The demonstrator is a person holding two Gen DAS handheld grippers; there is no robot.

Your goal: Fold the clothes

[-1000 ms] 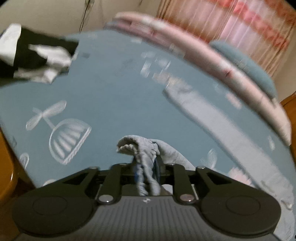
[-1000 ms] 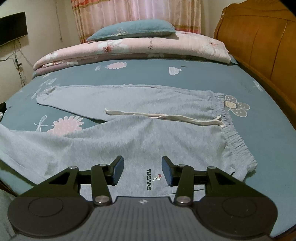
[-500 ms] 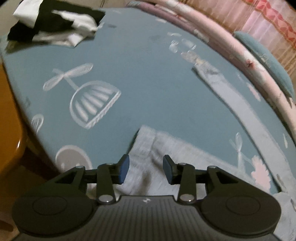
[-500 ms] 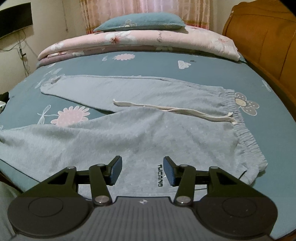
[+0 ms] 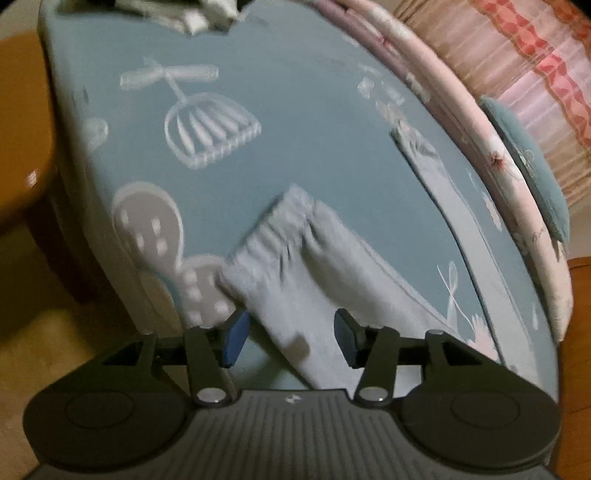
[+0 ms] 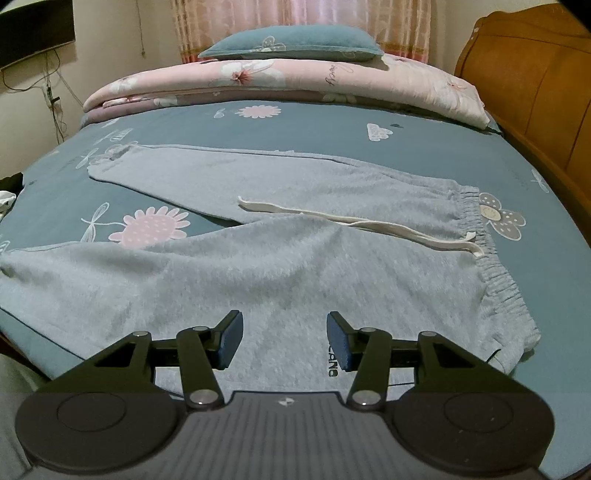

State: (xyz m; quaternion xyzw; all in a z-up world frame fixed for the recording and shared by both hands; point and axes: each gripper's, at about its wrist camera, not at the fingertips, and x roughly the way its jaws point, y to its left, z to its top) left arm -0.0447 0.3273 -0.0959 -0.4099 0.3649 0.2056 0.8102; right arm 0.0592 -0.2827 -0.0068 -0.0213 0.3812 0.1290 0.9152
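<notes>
- Released a second ago, the cuff (image 5: 284, 221) now lies on the sheet (image 5: 295, 122) beyond the left gripper (image 5: 290, 338), fingers apart.
- Grey pants (image 6: 280, 258) lie flat, legs splayed, drawstring (image 6: 354, 225) loose.
- Right gripper (image 6: 284, 339) hovers over them, fingers apart.

- Ahead of my right gripper stretches a bed in a teal sheet (image 6: 317, 129) with printed flowers.
- Beyond it lie a folded pink quilt (image 6: 295, 79) and a teal pillow (image 6: 291, 42).
- A wooden headboard (image 6: 532, 88) stands to my right.
- Pink curtains (image 6: 306, 14) hang behind; a cream wall (image 6: 110, 48) stands far left.
</notes>
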